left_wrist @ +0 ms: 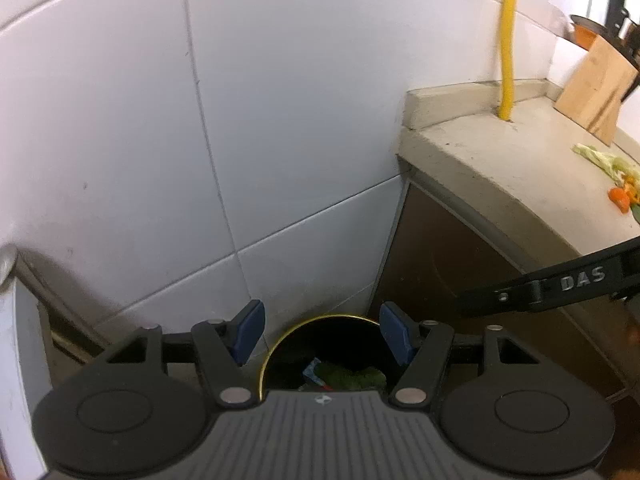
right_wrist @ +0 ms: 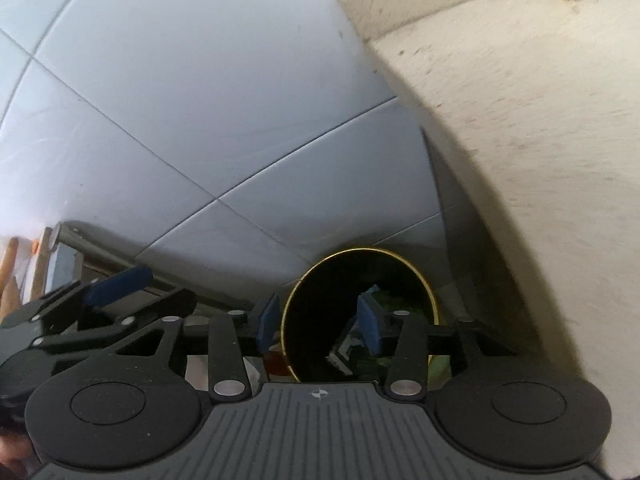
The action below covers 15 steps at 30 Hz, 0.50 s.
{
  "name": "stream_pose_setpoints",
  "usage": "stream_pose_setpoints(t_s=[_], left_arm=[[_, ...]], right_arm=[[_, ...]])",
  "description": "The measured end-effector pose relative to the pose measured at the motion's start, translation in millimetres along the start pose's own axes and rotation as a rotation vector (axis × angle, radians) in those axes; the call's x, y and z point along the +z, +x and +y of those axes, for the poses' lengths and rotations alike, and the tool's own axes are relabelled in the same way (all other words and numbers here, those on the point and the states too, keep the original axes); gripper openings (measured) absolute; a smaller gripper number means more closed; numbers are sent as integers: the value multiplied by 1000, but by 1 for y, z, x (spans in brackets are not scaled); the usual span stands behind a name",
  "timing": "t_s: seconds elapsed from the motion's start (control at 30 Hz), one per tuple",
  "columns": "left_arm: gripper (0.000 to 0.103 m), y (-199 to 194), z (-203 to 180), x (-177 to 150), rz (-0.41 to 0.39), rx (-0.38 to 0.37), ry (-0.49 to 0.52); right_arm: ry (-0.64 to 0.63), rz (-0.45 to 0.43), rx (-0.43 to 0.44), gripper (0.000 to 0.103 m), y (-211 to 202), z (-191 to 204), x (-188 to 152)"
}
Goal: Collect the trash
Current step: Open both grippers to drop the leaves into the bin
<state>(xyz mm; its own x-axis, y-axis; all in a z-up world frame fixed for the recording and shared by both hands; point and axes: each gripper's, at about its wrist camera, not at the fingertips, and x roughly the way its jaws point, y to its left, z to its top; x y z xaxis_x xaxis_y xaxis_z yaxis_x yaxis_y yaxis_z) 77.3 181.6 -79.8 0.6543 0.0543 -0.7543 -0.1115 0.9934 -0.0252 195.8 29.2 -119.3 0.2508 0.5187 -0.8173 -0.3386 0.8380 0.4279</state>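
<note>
A yellow pipe (left_wrist: 507, 40) rises from the stone counter (left_wrist: 500, 152) beside white wall tiles (left_wrist: 280, 100); a wooden board (left_wrist: 596, 88) leans behind.

Pretty even daylight, heavy fisheye bending at the edges, counter (right_wrist: 520, 128) smeared by blur, trash bin (right_wrist: 320, 308) interior nearly black.

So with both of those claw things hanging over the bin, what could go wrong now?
Three things, possibly. The two grippers sit close together: the right gripper crosses near the left gripper, so they might bump. The bin is wedged between the tiled wall and the counter, leaving little room. Vegetable scraps on the counter could be forgotten.
</note>
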Motion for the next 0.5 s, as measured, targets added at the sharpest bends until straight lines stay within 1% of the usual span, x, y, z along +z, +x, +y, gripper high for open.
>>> stream_pose_setpoints(t_s=[0.07,0.2,0.23,0.3,0.5], left_arm=[[57,-1,-2,0,-7,-2,13],[58,-3,-7,-2,-16,26,46],[58,-3,-9,-2,-18,28,50],[59,-4,-10,-3,-22,29,55],[62,-5,-13,-4,-29,40,70]], right_arm=[[3,-15,-4,53,-10,-1,-3],[-9,-40,-19,54,-23,-1,-9],[-12,-46,-22,57,-24,0,-10],[-19,-53,-20,59,-27,2,-13],[-24,-58,-10,61,-33,2,-20]])
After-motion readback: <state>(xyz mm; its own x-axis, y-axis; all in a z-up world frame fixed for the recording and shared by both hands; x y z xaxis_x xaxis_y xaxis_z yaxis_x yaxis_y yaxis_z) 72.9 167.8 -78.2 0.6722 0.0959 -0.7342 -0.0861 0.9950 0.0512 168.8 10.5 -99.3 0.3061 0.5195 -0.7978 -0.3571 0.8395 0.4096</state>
